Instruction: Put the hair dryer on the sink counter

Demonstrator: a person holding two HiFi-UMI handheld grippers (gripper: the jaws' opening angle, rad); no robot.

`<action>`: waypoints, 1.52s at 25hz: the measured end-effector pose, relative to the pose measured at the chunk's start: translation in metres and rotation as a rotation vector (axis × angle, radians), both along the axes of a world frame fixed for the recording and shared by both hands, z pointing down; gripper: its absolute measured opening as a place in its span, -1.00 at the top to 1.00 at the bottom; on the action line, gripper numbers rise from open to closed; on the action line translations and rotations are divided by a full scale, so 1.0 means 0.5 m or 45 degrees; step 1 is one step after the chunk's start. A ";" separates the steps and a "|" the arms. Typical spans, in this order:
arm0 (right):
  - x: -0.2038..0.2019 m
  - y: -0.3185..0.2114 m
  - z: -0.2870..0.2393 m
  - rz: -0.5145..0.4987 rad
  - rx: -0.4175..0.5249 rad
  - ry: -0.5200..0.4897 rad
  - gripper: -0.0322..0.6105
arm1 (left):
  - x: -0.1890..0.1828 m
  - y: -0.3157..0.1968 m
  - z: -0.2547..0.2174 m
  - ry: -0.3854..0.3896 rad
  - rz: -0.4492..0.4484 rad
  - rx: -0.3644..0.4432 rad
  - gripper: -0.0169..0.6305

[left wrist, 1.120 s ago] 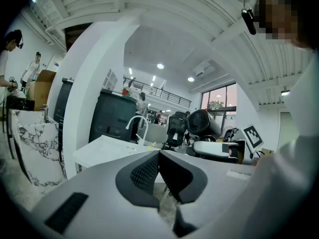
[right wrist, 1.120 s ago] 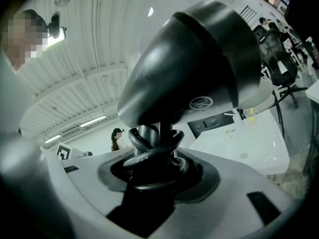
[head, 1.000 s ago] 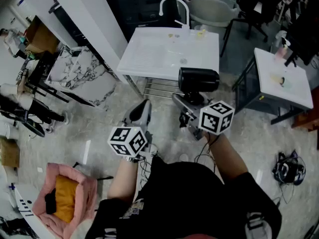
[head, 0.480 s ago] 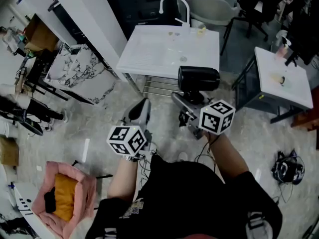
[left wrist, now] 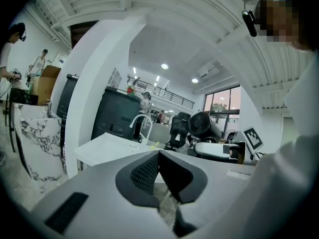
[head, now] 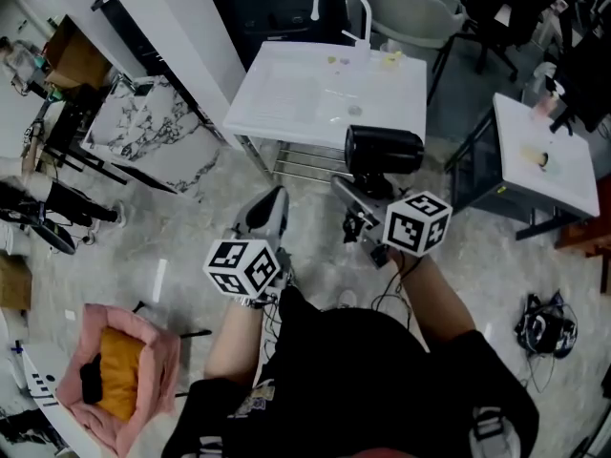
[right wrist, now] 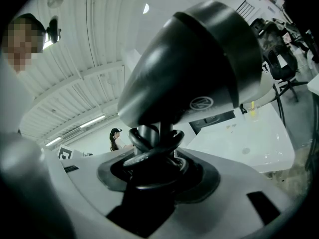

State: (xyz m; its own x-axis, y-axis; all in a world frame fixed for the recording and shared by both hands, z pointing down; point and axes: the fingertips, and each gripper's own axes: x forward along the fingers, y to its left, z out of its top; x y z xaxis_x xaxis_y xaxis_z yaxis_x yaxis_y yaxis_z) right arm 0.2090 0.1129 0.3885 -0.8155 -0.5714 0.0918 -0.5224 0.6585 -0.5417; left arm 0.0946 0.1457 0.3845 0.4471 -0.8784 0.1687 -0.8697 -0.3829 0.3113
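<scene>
Barely shifts from a second ago: grips hair dryer (head: pixel 382 151) in right gripper (head: pixel 359 193), near sink counter (head: pixel 286 93) but apparently not yet over it. Holds left gripper (head: pixel 273 206) closed, empty. Leaves carrying over and setting down.

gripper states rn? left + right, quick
Left gripper: closed, nothing between its jaws.
Right gripper: closed on the hair dryer, gripping its handle.

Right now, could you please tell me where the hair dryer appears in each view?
Head view: hair dryer centre, below the sink counter.
Left gripper view: small, right of centre.
Right gripper view: fills the centre.
Shared landmark: the white sink counter.
</scene>
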 end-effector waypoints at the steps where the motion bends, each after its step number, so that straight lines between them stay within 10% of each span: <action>1: -0.008 -0.006 0.000 -0.002 -0.004 0.000 0.22 | -0.008 -0.005 0.000 0.003 -0.003 -0.003 0.94; 38: -0.566 -0.406 0.011 0.239 -0.019 0.094 0.22 | -0.527 -0.392 0.023 0.051 0.368 0.005 0.94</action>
